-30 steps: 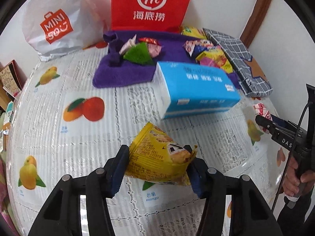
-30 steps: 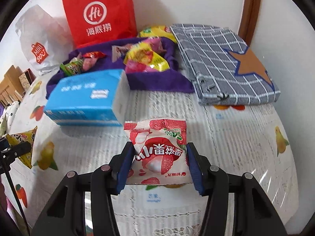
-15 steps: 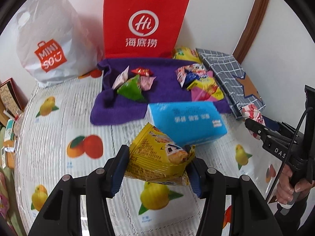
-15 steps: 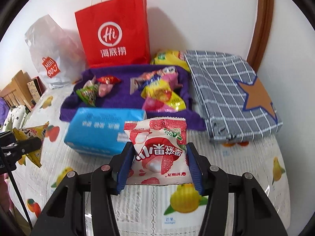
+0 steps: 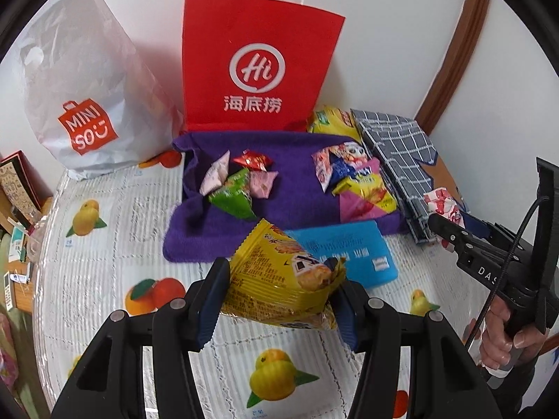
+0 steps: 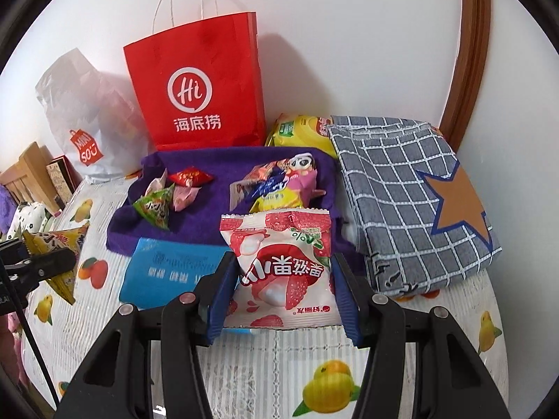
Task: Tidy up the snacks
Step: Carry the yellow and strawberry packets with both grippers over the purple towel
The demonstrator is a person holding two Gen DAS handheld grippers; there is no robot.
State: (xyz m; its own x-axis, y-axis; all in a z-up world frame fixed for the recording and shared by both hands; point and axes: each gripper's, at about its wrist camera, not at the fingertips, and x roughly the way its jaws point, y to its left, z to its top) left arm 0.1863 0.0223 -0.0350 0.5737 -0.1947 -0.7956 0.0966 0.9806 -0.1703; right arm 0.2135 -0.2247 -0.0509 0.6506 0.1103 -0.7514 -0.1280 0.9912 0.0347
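From the left wrist view I find my left gripper (image 5: 281,300) pinching a yellow snack packet (image 5: 279,279) between its blue pads, the packet held clear above the fruit-print tablecloth (image 5: 115,230). Ahead lies the purple towel (image 5: 293,174), which carries two groups of snacks: a small-packet cluster (image 5: 239,183) on its left part and a larger-packet pile (image 5: 353,181) on its right part. A blue tissue pack (image 5: 353,255) lies against the towel's near edge, between my gripper and the sorted goods. The right gripper (image 5: 450,225) shows at the frame's right edge, closed on a pink-and-white packet. A red paper bag (image 5: 258,66) and a white plastic bag (image 5: 87,97) stand against the wall behind. From the right wrist view, my right gripper (image 6: 281,289) is clamped on a lychee snack packet (image 6: 283,265), held up in front of the towel (image 6: 216,171); the larger-packet pile (image 6: 283,185) sits directly beyond it. A checked cloth (image 6: 401,188) lies folded to the right, touching the towel's edge, with a yellow bag (image 6: 300,132) behind. The left gripper and its packet (image 6: 56,251) appear at far left. My assessment: sorting is well advanced, with two groups already laid out; the two packets in hand remain to be placed, probably yellow to the left cluster and lychee to the right pile. I see no further loose snacks on the cloth.
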